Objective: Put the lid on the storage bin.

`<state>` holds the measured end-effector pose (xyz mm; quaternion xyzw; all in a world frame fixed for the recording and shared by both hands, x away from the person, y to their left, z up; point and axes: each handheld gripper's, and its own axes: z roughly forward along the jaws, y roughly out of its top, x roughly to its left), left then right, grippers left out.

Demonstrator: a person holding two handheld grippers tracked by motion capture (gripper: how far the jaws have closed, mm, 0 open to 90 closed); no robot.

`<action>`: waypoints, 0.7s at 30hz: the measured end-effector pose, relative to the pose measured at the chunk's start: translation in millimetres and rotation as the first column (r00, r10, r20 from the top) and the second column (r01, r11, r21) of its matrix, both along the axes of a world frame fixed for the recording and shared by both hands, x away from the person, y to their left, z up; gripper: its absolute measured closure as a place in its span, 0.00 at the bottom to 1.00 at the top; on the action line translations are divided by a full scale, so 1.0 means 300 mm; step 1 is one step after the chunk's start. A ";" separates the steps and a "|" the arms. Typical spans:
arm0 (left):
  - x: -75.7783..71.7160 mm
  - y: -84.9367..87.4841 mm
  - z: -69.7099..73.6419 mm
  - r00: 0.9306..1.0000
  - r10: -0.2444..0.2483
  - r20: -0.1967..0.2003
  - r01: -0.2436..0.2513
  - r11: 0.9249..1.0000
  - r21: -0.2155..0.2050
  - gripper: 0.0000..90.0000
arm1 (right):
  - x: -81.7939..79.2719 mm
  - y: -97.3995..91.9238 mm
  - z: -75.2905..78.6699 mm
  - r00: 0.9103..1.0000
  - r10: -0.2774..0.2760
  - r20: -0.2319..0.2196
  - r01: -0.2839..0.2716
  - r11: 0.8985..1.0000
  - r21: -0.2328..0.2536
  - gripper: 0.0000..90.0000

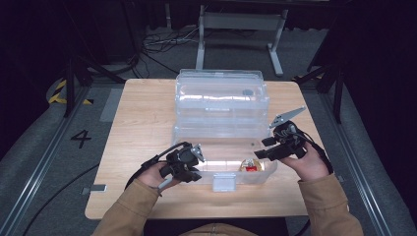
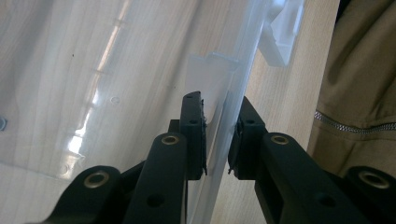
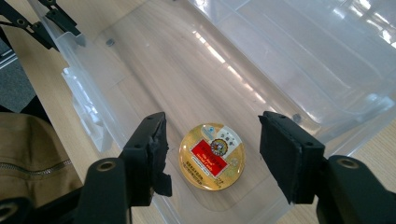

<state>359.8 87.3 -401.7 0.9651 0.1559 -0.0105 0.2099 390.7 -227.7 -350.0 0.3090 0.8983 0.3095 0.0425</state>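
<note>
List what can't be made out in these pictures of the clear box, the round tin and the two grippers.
- Print on the round tin: too small in the right gripper view; in the high view, a speck.
- Left gripper: its pads straddle the clear box wall; contact is unclear through the see-through plastic.
- Right gripper: jaws open around the tin; how far above it they hang cannot be judged.
- Latch tab: purpose unclear.

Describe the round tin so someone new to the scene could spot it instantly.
Start at the clear plastic box on the wooden table, its lid open. The round tin lies flat on the floor of the near tray, toward the right gripper, whose open fingers hover above it. It is gold with a red label, the one coloured thing in the box.
</note>
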 end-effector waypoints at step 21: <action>-0.016 0.006 -0.005 0.999 -0.005 0.050 0.006 1.000 -0.016 0.88 | 0.000 0.022 0.058 0.999 0.039 0.014 -0.040 0.997 0.070 0.44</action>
